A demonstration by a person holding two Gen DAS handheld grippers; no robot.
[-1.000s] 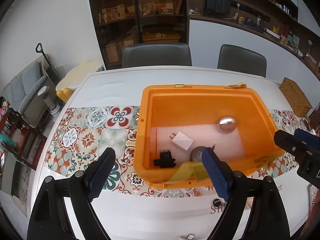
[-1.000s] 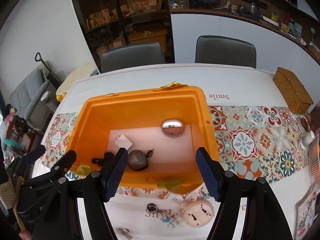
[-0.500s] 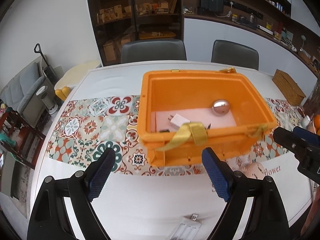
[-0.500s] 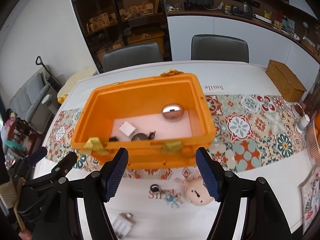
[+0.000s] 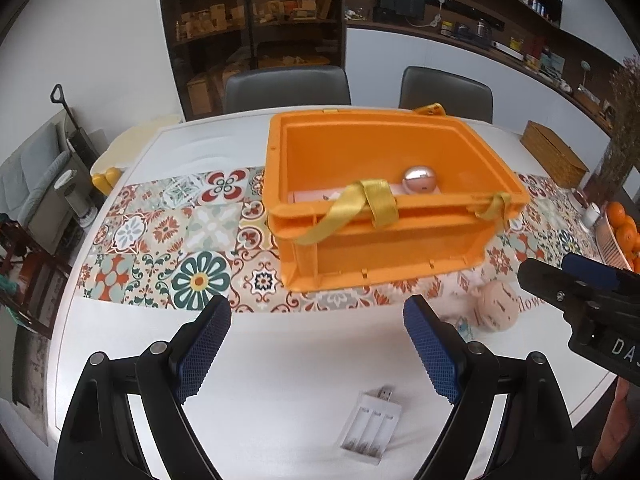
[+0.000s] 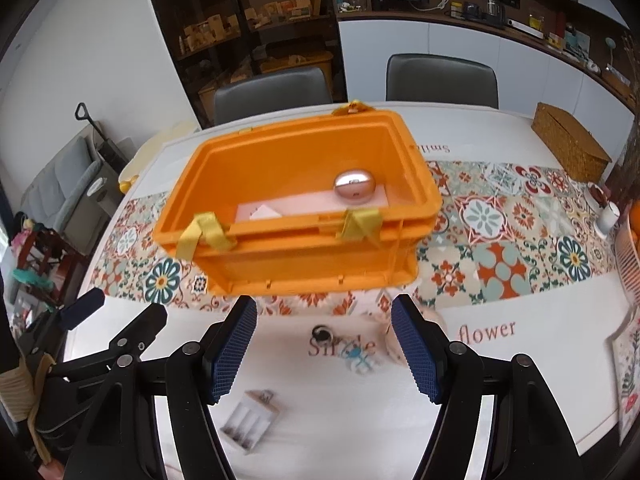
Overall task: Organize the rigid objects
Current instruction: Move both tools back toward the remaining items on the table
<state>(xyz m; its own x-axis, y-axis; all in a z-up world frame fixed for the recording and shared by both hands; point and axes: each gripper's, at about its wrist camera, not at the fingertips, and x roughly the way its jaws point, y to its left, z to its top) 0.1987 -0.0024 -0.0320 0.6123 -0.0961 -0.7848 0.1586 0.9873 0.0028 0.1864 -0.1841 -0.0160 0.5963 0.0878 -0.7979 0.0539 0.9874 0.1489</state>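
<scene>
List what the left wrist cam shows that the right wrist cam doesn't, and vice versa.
Left wrist only: the pink round clock in clear view, and oranges at the right edge.
Right wrist only: a small dark ring on the "Smile" lettering, and a white mug.
Both: the orange crate holding a shiny round case, the white battery holder, the wicker box, both grippers open and empty.
</scene>
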